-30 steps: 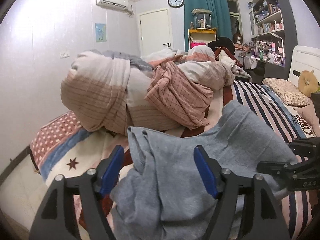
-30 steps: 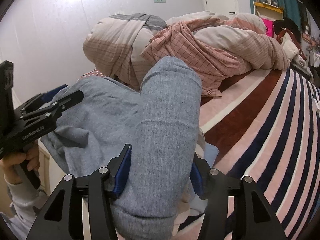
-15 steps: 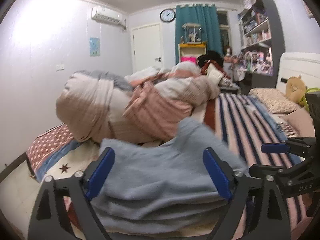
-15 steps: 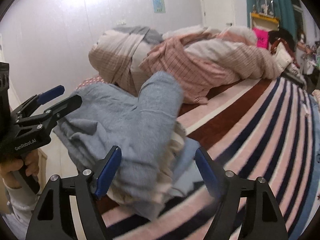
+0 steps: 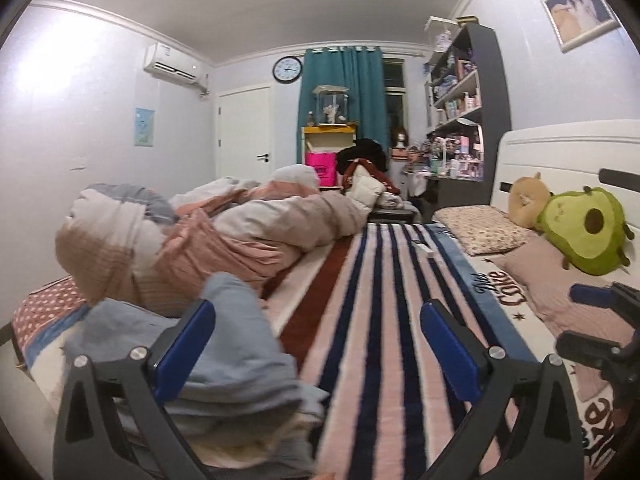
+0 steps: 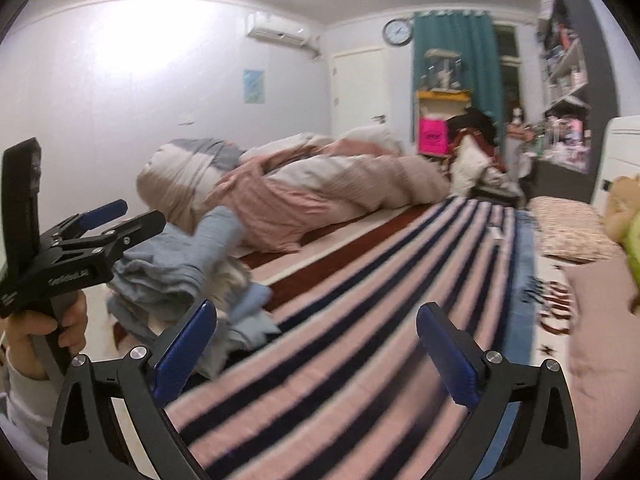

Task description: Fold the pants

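Note:
The grey-blue pants (image 5: 224,356) lie folded on top of a small pile of clothes at the left end of the striped bed; they also show in the right wrist view (image 6: 180,264). My left gripper (image 5: 316,344) is open and empty, with its left finger over the pile's right edge. My right gripper (image 6: 316,344) is open and empty above the striped bedspread (image 6: 360,320), to the right of the pile. The left gripper shows in the right wrist view (image 6: 104,220), held by a hand beside the pile.
A bunched pink and white duvet (image 5: 208,240) lies behind the pile. A pillow (image 5: 480,228), a brown plush (image 5: 528,200) and a green avocado plush (image 5: 584,228) sit by the white headboard. Shelves (image 5: 464,120) and clutter stand beyond the bed.
Both grippers have opened and let go of the pants, which dropped onto the pile. Both have swung right, toward the striped bedspread.

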Demonstrator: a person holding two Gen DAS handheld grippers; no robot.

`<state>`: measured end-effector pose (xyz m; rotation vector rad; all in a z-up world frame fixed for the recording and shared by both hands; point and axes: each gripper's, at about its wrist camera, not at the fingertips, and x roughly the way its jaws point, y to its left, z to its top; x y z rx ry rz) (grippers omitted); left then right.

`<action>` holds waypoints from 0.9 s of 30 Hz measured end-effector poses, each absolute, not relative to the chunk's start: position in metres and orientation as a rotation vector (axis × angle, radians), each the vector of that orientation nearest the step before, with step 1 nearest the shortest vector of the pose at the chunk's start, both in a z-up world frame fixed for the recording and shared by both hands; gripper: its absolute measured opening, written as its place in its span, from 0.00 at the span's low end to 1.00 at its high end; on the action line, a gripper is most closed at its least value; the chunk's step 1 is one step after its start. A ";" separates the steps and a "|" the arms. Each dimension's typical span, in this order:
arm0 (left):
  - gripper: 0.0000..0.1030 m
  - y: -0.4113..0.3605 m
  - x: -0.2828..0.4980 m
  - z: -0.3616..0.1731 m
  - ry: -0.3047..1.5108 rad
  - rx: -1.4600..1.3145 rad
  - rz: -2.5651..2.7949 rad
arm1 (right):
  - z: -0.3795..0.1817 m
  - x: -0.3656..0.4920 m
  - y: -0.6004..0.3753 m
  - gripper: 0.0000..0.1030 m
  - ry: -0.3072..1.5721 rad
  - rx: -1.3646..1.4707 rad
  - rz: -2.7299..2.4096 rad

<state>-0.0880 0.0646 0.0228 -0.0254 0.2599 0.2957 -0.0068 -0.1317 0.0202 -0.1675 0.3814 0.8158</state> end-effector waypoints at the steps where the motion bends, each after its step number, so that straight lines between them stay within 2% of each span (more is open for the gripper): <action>1: 0.98 0.057 -0.087 0.022 0.262 -0.025 0.284 | 0.019 -0.011 -0.146 0.99 0.366 -0.168 0.790; 13: 0.99 0.002 -0.076 0.011 0.268 0.002 0.219 | 0.012 -0.029 -0.238 0.99 0.313 -0.114 0.646; 27: 0.99 -0.007 -0.073 0.008 0.273 -0.008 0.202 | 0.008 -0.034 -0.250 0.99 0.317 -0.102 0.629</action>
